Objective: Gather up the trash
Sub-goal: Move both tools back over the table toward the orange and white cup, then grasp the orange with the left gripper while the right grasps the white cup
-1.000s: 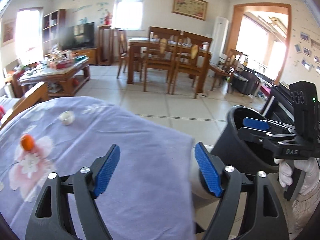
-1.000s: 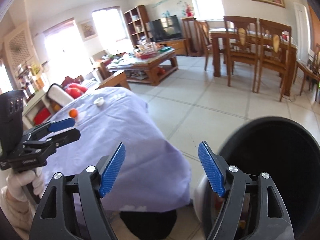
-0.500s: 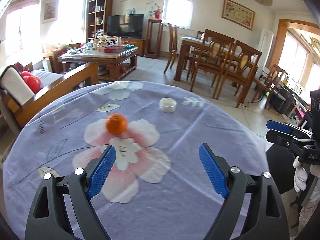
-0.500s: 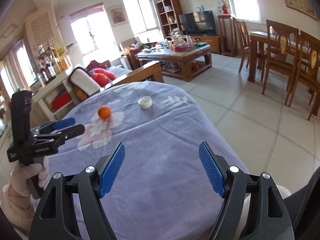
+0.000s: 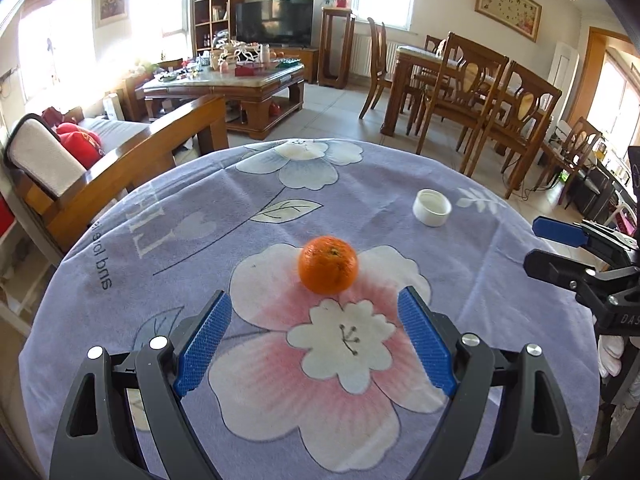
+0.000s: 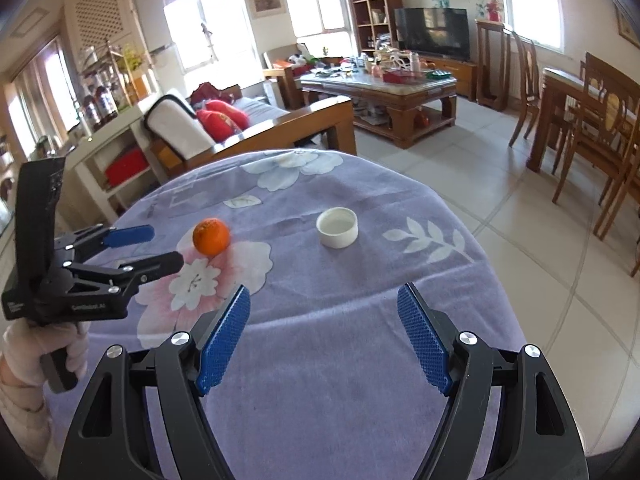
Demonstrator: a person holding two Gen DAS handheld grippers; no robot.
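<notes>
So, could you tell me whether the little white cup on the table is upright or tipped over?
Upright. The white cup stands on its base on the purple tablecloth, its round mouth facing up; it looks empty.

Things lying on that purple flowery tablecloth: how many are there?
2: an orange on the pink flower near the middle, and a small white cup beyond it toward the right edge. Nothing else shows.

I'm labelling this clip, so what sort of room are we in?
Most likely a home's open living and dining room: a television behind a cluttered coffee table, a wooden sofa, and a dining table with chairs.
</notes>
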